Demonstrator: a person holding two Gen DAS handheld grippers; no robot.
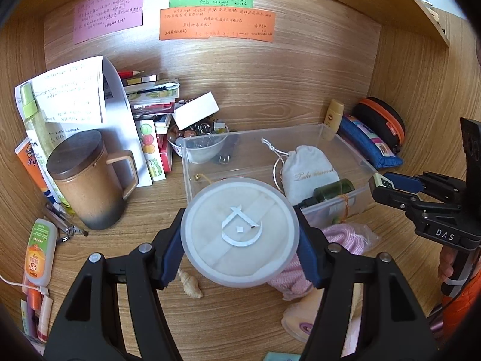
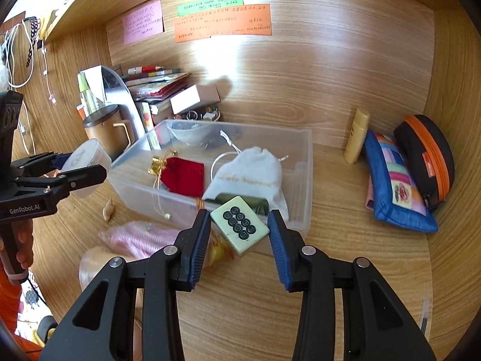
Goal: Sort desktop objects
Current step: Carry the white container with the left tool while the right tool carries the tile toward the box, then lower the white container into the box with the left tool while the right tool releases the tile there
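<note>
My left gripper (image 1: pixel 240 234) is shut on a round white lidded container (image 1: pixel 240 232), held above the desk in front of a clear plastic box (image 1: pixel 354 150). The box holds a white drawstring pouch (image 1: pixel 309 170), a dark green bottle (image 1: pixel 330 191) and a red pouch (image 2: pixel 183 177). My right gripper (image 2: pixel 239 231) is shut on a pale green mahjong tile (image 2: pixel 239 226) with black circles, at the box's near edge. It also shows in the left wrist view (image 1: pixel 379 180), right of the box.
A brown lidded mug (image 1: pixel 90 177), papers, books and a bowl of trinkets (image 1: pixel 198 141) stand at the back left. A blue pencil case (image 2: pixel 393 186), black-orange case (image 2: pixel 427 156) and yellow tube (image 2: pixel 356 140) lie right. A pink cord bundle (image 2: pixel 141 239) and a shell (image 1: pixel 189 282) lie in front.
</note>
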